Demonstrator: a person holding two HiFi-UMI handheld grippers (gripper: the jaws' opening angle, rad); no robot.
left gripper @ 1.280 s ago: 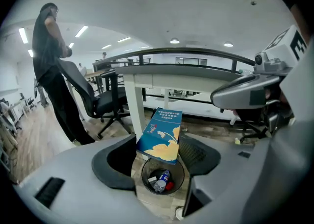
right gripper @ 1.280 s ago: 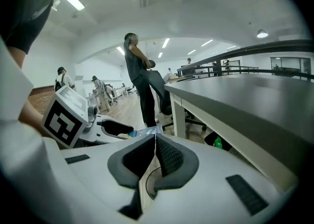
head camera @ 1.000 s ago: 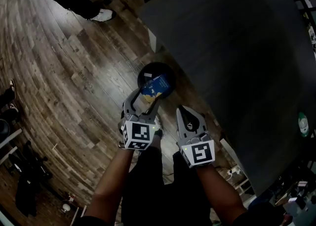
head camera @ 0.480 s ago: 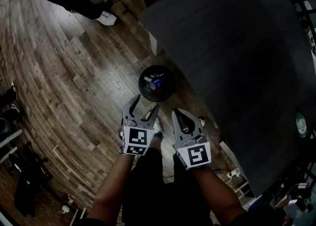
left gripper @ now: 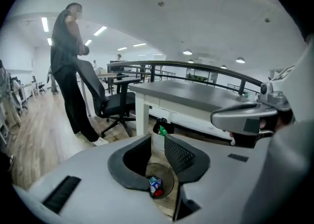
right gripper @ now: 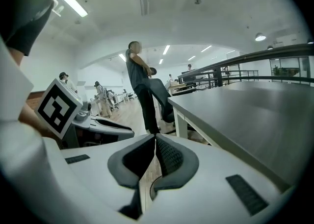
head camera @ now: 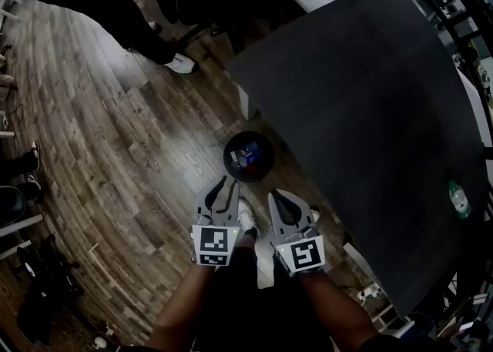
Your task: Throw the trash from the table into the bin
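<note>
left gripper (head camera: pixel 224 187): jaws have just been closing, now a narrow gap, nothing between them. right gripper (head camera: pixel 280 198): jaws together, nothing in them. Both sit side by side, close together, angled forward and down. left forearm (head camera: pixel 179 313) and right forearm (head camera: pixel 337 313) run roughly parallel, marker cubes facing up.

No text, brand or number can be read anywhere. The blue and red trash (head camera: pixel 248 156) in the bin (head camera: pixel 229 160) carries print too small to make out, and the label on the green bottle (head camera: pixel 457 196) on the table (head camera: pixel 370 112) is just as illegible.
</note>
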